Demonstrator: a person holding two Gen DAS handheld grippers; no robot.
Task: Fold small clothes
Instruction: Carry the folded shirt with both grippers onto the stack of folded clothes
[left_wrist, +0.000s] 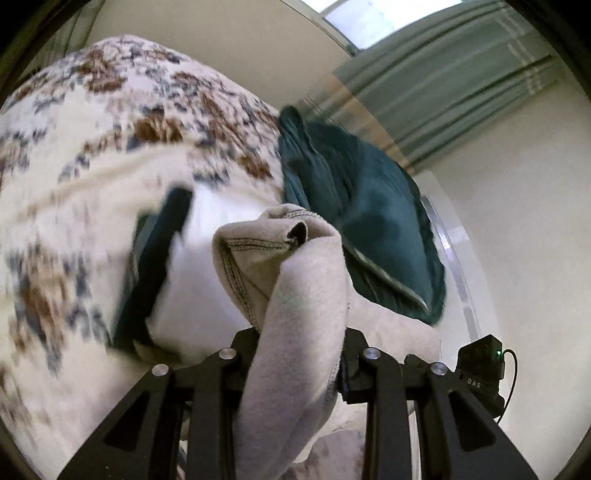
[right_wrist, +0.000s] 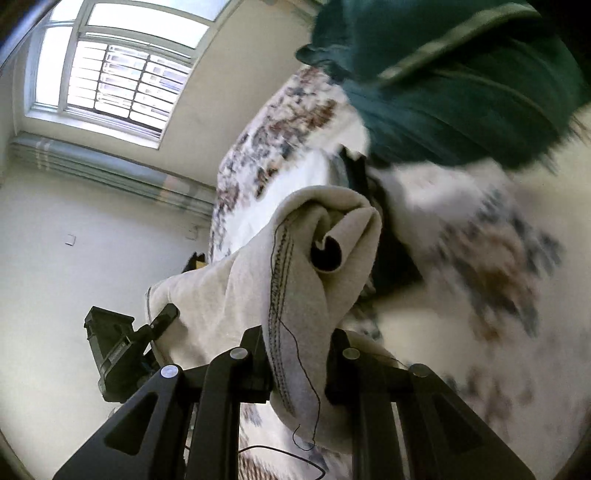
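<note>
Left gripper (left_wrist: 301, 354) clamped on a bunch of the beige garment (left_wrist: 291, 266), jaws pressed against the cloth from both sides. Fabric rising between the fingers (left_wrist: 242, 350) and curling over at the top, with a dark stitched hem and a small rolled opening visible there. Rest of the cloth hanging down between the black linkage bars toward the lower edge of the left wrist view.

Right gripper (right_wrist: 297, 354) closed on another part of the same beige garment (right_wrist: 314, 258), also pinched from both sides. Dark zigzag seam running up the cloth, loose black thread (right_wrist: 312, 402) dangling from it. Edge rolled into a small tube near the top. In the right wrist view, cloth stretching away to the left, toward the other gripper's black body (right_wrist: 110, 347).

Garment held up between both tools, above a patterned bed cover (left_wrist: 110, 129) in cream, brown and grey-blue. Dark green cloth (left_wrist: 354, 214) lying on that cover, just behind the beige piece; whether touching it, cannot tell. Same dark green cloth (right_wrist: 443, 81) filling the upper right of the right wrist view, blurred.

Behind: pale wall (right_wrist: 74, 240), barred window (right_wrist: 122, 74), green curtain (left_wrist: 443, 81). Much of the cover blurred in both views.
</note>
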